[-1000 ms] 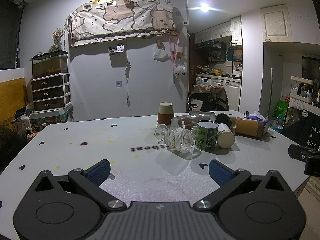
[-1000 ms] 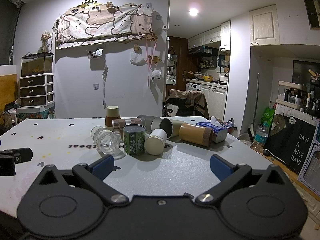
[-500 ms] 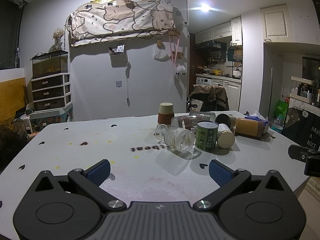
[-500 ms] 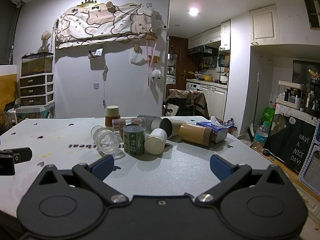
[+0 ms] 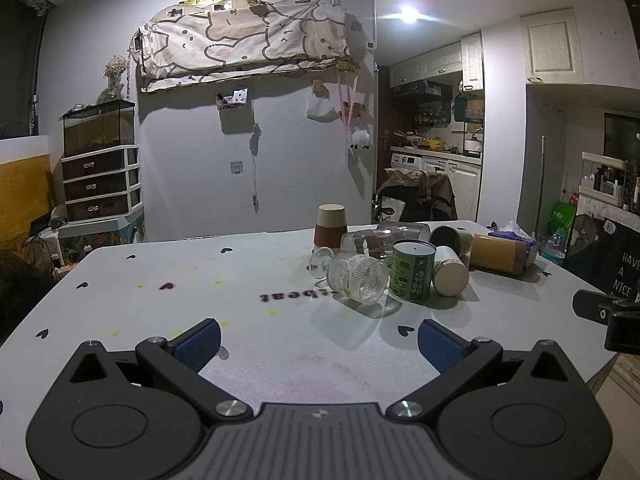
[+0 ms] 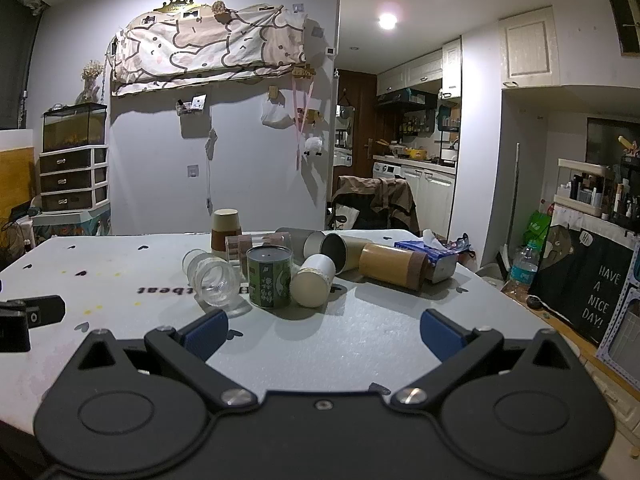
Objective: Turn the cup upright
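Several cups lie in a cluster on the white table (image 5: 180, 280). A clear ribbed stemmed glass (image 5: 356, 278) lies on its side, also in the right wrist view (image 6: 212, 278). A green cup (image 5: 413, 270) stands upside down beside it, also seen from the right (image 6: 269, 276). A white cup (image 6: 314, 280), a grey cup (image 6: 332, 246) and a tan cup (image 6: 392, 266) lie on their sides. A beige-and-brown cup (image 5: 330, 226) stands upside down behind. My left gripper (image 5: 318, 344) and right gripper (image 6: 324, 330) are open and empty, well short of the cups.
A clear tumbler with a brown band (image 5: 384, 238) lies behind the green cup. A blue tissue pack (image 6: 434, 250) sits at the right of the cluster. The table's right edge (image 6: 520, 312) drops to the floor, with a water bottle (image 6: 522, 270) beyond.
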Demonstrator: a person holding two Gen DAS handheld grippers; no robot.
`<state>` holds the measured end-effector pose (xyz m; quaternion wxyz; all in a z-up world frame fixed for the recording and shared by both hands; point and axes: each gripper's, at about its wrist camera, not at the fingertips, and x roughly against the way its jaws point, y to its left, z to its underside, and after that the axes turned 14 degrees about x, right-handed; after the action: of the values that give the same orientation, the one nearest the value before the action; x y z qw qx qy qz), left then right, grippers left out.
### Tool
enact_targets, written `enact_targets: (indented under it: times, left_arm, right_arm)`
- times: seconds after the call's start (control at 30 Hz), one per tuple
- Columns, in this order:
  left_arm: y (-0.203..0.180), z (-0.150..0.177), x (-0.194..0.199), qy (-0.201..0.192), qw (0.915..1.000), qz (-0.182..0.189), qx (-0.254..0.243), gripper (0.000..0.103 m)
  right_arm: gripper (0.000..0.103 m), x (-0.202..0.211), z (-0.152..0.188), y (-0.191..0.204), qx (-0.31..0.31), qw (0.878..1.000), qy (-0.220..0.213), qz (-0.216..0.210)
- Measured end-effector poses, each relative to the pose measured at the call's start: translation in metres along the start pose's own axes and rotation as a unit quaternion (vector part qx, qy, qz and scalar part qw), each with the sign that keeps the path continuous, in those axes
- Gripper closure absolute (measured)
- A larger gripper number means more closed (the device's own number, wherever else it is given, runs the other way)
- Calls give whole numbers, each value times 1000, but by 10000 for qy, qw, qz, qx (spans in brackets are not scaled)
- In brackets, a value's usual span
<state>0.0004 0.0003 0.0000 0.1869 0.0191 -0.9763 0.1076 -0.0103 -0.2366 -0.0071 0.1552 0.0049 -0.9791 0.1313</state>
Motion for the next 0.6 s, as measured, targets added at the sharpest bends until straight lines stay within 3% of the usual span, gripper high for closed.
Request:
enact_targets:
  times: [0.33,0.6]
  left_arm:
    - [-7,5,-3,9,10000,-10,-7,0]
    - [-11,24,-6,43,10000,0,17,0]
  right_arm:
    - [0,-12,-3,-5,-113,9998,-151,-99]
    - [0,-66,-35,-1,-198,9984,-379,-357]
